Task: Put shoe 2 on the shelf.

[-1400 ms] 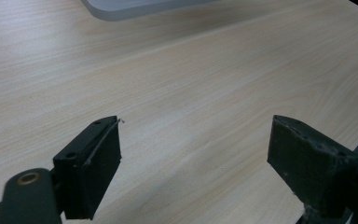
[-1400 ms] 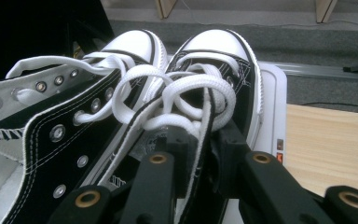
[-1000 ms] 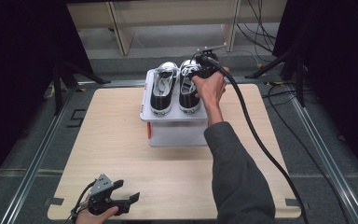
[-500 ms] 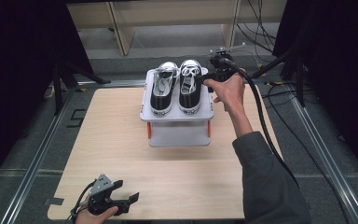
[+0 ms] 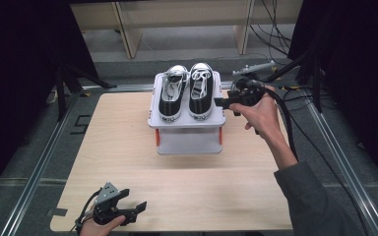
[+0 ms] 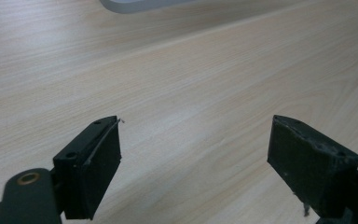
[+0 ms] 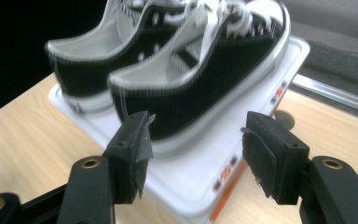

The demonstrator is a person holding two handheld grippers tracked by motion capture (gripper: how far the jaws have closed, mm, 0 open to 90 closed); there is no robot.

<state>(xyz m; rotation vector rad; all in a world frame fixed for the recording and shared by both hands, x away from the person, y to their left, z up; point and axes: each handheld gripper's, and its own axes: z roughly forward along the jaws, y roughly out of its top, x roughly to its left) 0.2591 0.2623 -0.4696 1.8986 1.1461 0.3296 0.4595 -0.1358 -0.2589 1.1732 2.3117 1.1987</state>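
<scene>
Left gripper (image 5: 130, 209) at the near left edge of the wooden table (image 5: 128, 152), jaws apart, nothing between them; bare tabletop ahead. Two black sneakers (image 5: 186, 93) sit side by side on the white box lid (image 5: 187, 120) at the far edge. Right gripper (image 5: 225, 103) just beside the lid's right edge, jaws just opened, empty.

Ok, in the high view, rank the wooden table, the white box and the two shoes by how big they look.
1. wooden table, largest by far.
2. white box, under the shoes.
3. left shoe and right shoe: they look alike in size, so no ranking between them.
</scene>
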